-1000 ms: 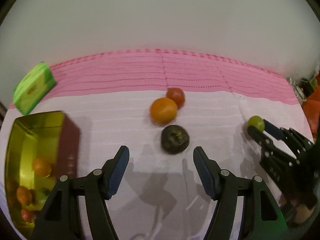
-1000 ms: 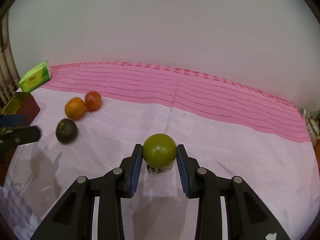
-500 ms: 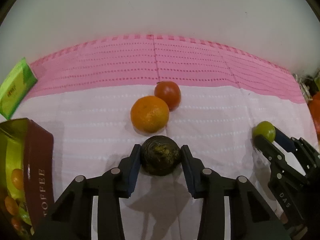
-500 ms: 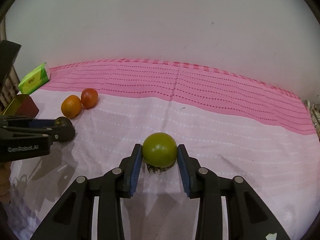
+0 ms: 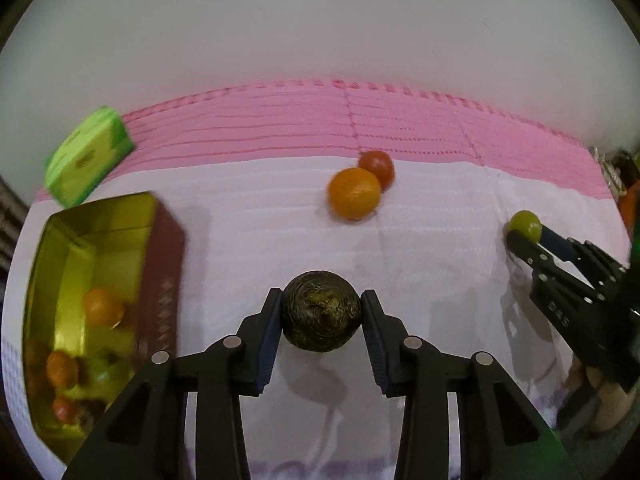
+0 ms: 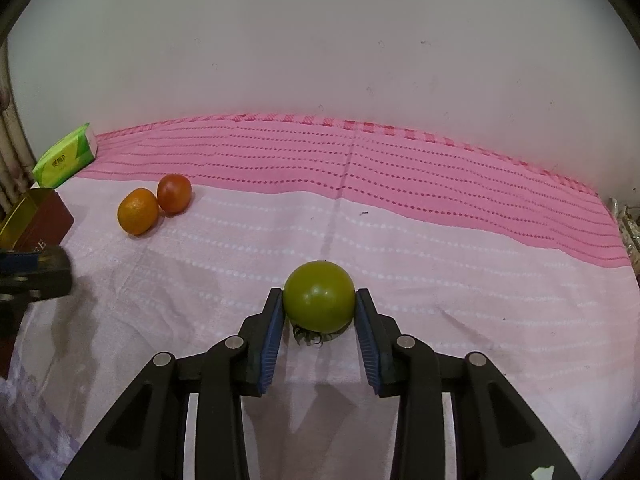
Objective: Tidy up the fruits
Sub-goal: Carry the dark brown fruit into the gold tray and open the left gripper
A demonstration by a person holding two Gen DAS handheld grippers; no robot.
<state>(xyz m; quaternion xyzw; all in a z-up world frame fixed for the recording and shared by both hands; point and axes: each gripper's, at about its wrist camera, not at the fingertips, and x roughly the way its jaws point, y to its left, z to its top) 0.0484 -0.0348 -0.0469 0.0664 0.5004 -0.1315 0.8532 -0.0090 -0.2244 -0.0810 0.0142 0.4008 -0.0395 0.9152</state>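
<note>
A green packet lies on the pink-and-white cloth by the pale wall.

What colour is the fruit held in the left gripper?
Very dark brown, almost black, with a wrinkled skin; clearest in the left wrist view.

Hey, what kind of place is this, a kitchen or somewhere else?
Probably a table at home rather than a kitchen counter: a pink cloth against a bare wall, loose fruit, an open tin and a tissue pack.

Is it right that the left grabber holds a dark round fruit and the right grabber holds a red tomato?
Not quite. The left gripper does hold the dark fruit, but the right gripper holds a green tomato, as the right wrist view shows. The red tomato lies on the cloth.
</note>
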